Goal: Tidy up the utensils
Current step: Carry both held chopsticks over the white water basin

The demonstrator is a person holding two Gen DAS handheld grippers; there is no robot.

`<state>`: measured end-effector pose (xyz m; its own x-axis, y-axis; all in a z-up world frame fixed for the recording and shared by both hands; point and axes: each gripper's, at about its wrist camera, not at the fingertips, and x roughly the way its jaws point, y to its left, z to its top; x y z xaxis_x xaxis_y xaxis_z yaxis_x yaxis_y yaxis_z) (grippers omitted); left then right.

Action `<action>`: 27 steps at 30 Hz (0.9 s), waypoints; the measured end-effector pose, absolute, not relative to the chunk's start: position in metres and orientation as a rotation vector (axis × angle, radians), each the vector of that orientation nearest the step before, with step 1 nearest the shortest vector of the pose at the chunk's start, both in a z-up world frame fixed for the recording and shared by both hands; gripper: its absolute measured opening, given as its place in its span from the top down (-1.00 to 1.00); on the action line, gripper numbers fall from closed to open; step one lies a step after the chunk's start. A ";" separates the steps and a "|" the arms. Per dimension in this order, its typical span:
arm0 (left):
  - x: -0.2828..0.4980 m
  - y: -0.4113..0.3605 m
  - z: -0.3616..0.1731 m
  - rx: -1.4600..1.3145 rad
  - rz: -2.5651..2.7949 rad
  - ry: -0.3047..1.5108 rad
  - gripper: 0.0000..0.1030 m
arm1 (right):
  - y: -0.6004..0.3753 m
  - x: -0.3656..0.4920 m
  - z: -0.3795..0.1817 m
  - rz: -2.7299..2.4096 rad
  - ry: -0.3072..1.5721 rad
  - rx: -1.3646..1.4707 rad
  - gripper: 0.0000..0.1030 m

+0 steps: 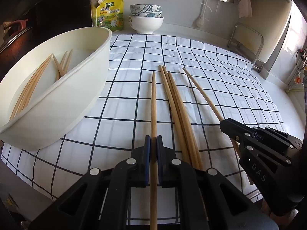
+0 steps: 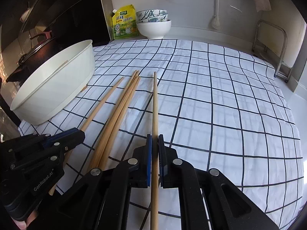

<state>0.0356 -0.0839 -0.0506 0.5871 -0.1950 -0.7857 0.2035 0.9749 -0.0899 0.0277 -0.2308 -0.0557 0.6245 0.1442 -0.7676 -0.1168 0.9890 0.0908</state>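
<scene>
Several wooden chopsticks lie lengthwise on a checked cloth (image 1: 211, 61). My left gripper (image 1: 153, 138) is shut on the leftmost chopstick (image 1: 153, 95), its pads pressing the stick on both sides. My right gripper (image 2: 155, 137) is shut on the rightmost chopstick (image 2: 155, 99). Between these two sticks rests a bundle of three chopsticks (image 1: 176, 111), untouched. In the left wrist view the right gripper (image 1: 225, 123) comes in from the right. In the right wrist view the left gripper (image 2: 81, 133) sits at the left. A white oval container (image 1: 63, 99) at the left holds several more chopsticks (image 1: 36, 82).
A yellow seasoning pouch (image 1: 110, 13) and stacked bowls (image 1: 146, 18) stand at the back wall. There is a metal rack (image 1: 247, 44) at the back right. A dark lidded pot (image 2: 38, 49) sits left of the container. The cloth ends at the white counter (image 2: 295, 105) on the right.
</scene>
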 end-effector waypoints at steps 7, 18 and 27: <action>0.024 -0.081 -0.010 -0.004 -0.295 0.838 0.86 | -0.235 0.014 -0.026 0.135 0.818 0.118 0.88; 0.039 0.012 0.050 -0.062 -0.183 0.692 0.86 | -0.158 0.046 0.023 0.245 0.745 0.066 0.88; 0.071 0.107 0.052 -0.109 -0.037 0.696 0.86 | -0.058 0.094 0.033 0.382 0.753 -0.036 0.88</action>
<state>0.0713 0.1072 0.0519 0.7673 -0.0700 -0.6375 -0.0028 0.9937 -0.1124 0.0938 -0.0580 0.0330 0.6642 0.3253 -0.6731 -0.3506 0.9308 0.1039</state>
